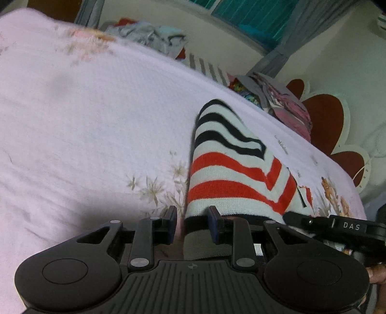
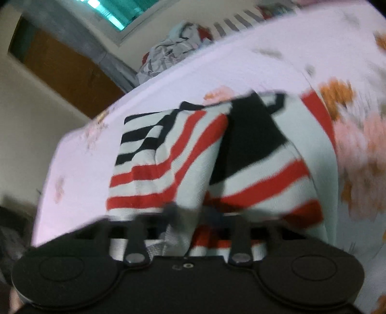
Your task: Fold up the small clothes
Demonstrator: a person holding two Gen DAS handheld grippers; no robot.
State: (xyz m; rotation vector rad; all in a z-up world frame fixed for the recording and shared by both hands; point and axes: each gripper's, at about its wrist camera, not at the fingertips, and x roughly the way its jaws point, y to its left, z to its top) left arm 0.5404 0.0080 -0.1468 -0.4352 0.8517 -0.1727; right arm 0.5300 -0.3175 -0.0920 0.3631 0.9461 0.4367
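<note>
Closest to you, your left hand-held gripper [image 1: 191,218] has its jaws drawn narrow around the dark-banded hem of the striped garment [image 1: 231,169]. One blue pad presses the cloth from the right; the other stands just left of the fold, and you cannot tell whether it touches. Just right of this gripper, part of your other tool shows, and a fingertip [image 1: 376,274] of yours peeks in at the lower right corner.

In the right wrist view, which is blurred, your right hand-held gripper [image 2: 193,212] has its jaws narrowly set with a raised fold of the same striped garment [image 2: 183,154] between them; the pads appear to pinch the cloth.

The garment is white knit with red stripes nearest the grippers and black stripes farther off. It lies on the bed [image 1: 84,120], which is covered in a pale lilac sheet printed with faded flowers, and it rises in a fold from the sheet toward both grippers.

Beyond the garment, along the bed's far edge, sit heaps of mixed clothes [image 1: 154,36]. Behind those stand a cream wall, a red flower-shaped headboard [image 1: 323,118] and grey curtains around a teal window [image 1: 253,14].
</note>
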